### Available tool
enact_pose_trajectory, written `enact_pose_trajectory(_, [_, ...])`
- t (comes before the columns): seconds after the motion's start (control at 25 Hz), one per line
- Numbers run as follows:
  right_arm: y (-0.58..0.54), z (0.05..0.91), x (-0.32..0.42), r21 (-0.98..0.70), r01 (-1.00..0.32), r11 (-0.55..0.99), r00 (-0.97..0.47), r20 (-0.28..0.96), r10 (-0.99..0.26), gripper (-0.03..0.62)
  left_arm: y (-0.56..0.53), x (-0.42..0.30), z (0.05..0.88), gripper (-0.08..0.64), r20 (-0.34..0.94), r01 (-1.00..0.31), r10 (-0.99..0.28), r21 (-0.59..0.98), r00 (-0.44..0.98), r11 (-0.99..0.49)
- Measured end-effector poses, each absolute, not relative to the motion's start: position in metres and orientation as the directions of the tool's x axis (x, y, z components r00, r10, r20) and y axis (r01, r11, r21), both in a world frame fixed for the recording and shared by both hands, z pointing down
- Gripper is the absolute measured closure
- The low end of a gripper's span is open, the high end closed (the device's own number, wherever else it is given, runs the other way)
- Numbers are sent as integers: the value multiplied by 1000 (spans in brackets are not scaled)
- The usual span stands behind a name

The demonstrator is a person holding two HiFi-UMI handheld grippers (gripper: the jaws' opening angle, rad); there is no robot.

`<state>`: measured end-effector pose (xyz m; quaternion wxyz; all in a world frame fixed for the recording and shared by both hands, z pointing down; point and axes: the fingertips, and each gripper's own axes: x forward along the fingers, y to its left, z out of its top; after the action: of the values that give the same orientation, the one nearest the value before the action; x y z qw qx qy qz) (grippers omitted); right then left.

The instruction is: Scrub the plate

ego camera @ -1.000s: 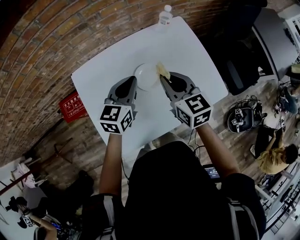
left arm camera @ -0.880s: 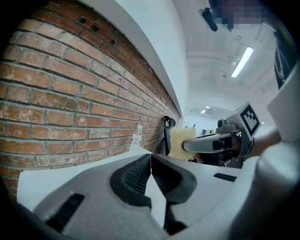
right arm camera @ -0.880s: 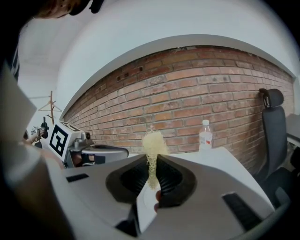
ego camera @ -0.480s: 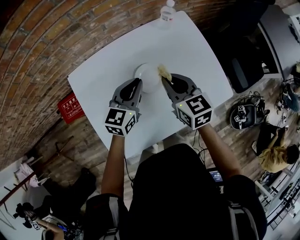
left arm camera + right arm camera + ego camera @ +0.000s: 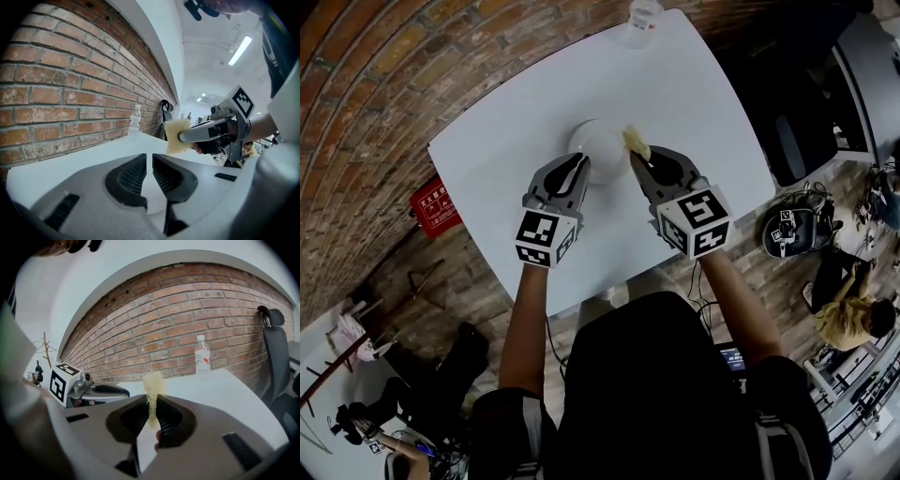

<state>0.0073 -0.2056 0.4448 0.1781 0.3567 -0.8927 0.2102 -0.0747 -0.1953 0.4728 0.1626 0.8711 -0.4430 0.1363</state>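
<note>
While right gripper [image 5: 635, 159] pinches sponge [image 5: 637, 142], left gripper's [image 5: 581, 161] jaws clamp plate [image 5: 605, 148] rim.

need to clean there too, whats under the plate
Only the table shows round the plate; the spot beneath it is covered, and the left tongs hide its near rim.

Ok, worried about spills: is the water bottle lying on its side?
No, the water bottle stands upright on the table in front of the brick wall.

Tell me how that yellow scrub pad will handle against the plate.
The scrub pad looks soft and floppy: it's squeezed thin between the right gripper's jaws and flares above them. Its open fibrous weave suggests light, not slippery.
</note>
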Motion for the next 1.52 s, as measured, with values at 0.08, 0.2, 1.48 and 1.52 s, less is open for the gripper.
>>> enact_pose_trajectory(0.08, [-208, 451, 8, -254, -712, 654, -681, 477, -556, 548, -197, -74, 481, 494, 399, -816, -721, 152, 567, -558])
enact_pose_trajectory(0.2, [-208, 460, 11, -260, -712, 653, -679, 491, -545, 548, -199, -66, 496, 372, 433, -805, -694, 150, 576, -574])
enact_pose_trajectory(1.48, [-215, 519, 15, -280, -711, 645, -659, 585, -473, 548, -204, -54, 589, 167, 614, -738, -536, 116, 579, -664])
enact_pose_trajectory(1.52, [-215, 520, 15, -279, -711, 646, -659, 587, -471, 548, -204, -53, 591, 167, 619, -736, -532, 114, 578, -667])
